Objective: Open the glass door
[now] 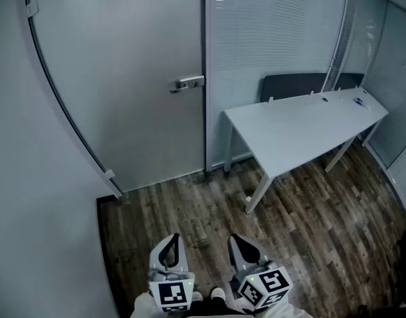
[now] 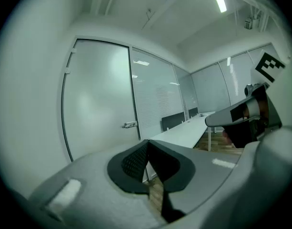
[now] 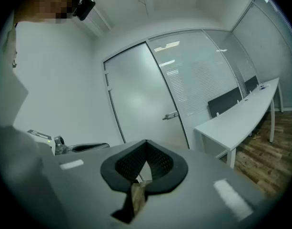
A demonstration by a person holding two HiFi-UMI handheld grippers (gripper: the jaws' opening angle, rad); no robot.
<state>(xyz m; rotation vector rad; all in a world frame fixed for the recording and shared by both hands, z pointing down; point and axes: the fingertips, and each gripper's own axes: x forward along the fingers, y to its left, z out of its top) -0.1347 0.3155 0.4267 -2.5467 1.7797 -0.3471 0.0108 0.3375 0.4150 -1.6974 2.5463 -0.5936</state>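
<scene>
Left gripper (image 1: 171, 242) and right gripper (image 1: 236, 241), both with dark ribbed pads in grey shells, have their jaws closed together on nothing. Well ahead of both stands the frosted glass door (image 1: 123, 78), shut. Its metal lever handle (image 1: 188, 83) lies between their lines, and a white desk (image 1: 302, 124) stands off to the right.

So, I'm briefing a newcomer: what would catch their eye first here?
The closed frosted glass door fills the head view's upper left, its metal handle at its right edge. A long white table stands right of it. The left gripper and right gripper sit at the bottom edge, both shut and empty.
</scene>
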